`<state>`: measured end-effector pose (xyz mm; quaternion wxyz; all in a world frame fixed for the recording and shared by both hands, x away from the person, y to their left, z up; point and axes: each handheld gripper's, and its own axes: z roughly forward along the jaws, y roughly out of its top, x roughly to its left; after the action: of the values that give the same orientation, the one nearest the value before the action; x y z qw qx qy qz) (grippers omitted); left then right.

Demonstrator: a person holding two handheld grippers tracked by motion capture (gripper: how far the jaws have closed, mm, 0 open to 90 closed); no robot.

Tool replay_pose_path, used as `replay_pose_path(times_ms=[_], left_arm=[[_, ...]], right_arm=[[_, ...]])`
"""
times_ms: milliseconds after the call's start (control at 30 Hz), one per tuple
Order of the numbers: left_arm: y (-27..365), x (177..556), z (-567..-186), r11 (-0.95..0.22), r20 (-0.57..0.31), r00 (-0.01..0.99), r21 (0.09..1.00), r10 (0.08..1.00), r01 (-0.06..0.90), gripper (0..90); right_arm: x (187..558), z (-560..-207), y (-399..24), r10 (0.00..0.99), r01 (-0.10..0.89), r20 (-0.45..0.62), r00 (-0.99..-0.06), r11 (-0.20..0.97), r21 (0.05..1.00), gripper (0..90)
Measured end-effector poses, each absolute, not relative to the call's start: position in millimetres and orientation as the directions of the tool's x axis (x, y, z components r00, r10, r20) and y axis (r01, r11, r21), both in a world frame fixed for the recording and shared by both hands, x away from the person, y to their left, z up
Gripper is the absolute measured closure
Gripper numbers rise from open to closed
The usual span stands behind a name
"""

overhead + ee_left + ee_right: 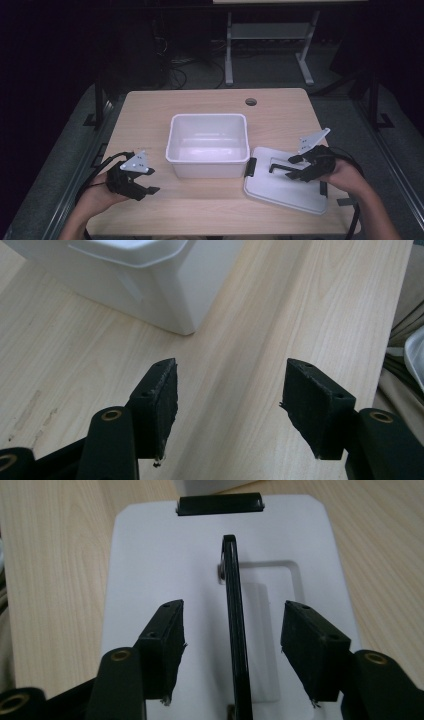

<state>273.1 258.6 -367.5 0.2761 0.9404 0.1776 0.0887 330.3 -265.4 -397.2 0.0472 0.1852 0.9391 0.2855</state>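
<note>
An empty white plastic bin [208, 144] stands in the middle of the wooden table [280, 107]. Its white lid [280, 187] lies flat to the right, with a black handle [235, 625] raised upright and a black clip [220, 504] at its far end. My right gripper [286, 169] hovers over the lid, open, its jaws on either side of the raised handle [276, 165] without touching it. My left gripper [150, 188] is open over bare wood near the front left, a short way from the bin's corner [187, 315].
A round cable hole [251, 102] sits near the table's far edge. A metal stand [267, 45] and cables are on the floor beyond. The table's right edge and cloth [405, 340] show in the left gripper view.
</note>
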Motion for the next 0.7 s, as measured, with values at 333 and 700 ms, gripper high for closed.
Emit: replay_pose_path(times_ms=[333, 700], left_arm=[[261.3, 269.5, -377.6, -0.770, 0.060, 0.919, 0.568, 0.390, 0.290, 37.8], [259.9, 268.2, -391.1, -0.770, 0.038, 0.921, 0.562, 0.387, 0.300, 35.6]], right_arm=[[335.5, -403.3, -262.4, 0.361, 0.315, 0.019, -0.932, 0.784, 0.536, 59.2], [337.4, -406.0, -261.1, 0.358, 0.317, 0.026, -0.933, 0.787, 0.529, 63.9]])
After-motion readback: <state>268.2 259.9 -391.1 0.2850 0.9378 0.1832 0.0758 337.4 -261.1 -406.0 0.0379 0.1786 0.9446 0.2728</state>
